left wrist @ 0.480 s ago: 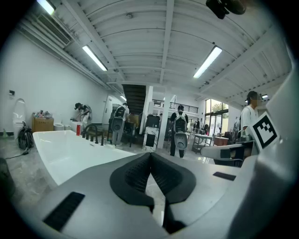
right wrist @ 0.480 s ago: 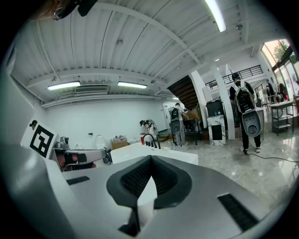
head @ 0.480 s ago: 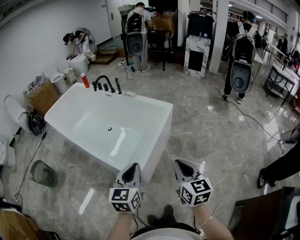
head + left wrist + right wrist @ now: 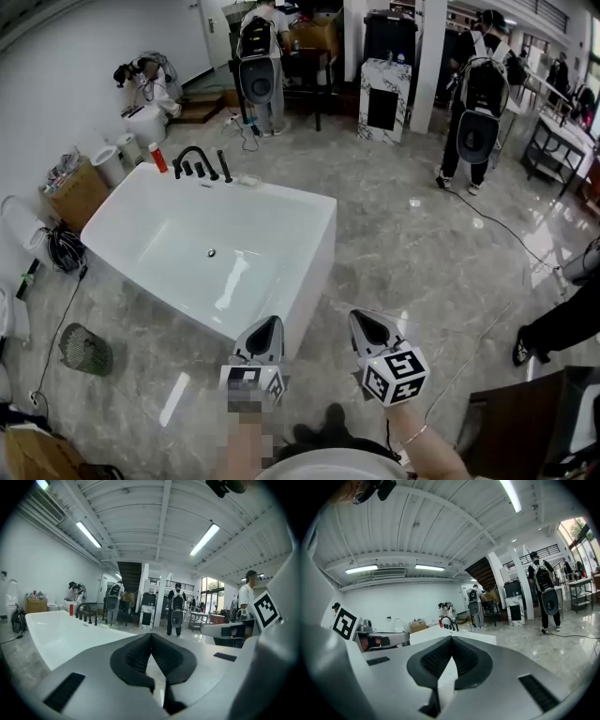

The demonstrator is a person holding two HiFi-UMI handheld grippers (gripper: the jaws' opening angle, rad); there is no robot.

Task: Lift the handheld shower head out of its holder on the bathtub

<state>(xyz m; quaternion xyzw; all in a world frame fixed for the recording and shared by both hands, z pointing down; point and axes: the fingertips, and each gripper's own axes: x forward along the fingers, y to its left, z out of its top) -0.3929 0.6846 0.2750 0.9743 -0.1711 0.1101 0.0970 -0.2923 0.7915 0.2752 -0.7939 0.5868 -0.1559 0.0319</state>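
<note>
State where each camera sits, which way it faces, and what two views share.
Head view: on the person's head, looking steeply down at the white rectangular bathtub; left gripper, right gripper and the person's right forearm show.
Left gripper view: on the left gripper, looking along its shut jaws over the bathtub; right gripper at right.
Right gripper view: on the right gripper, along its shut jaws; left gripper at left.
Shared: both gripper views show the black faucet.

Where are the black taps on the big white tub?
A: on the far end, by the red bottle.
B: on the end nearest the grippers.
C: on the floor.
A: the black taps stand on the far rim of the bathtub, beside the red bottle.
</note>
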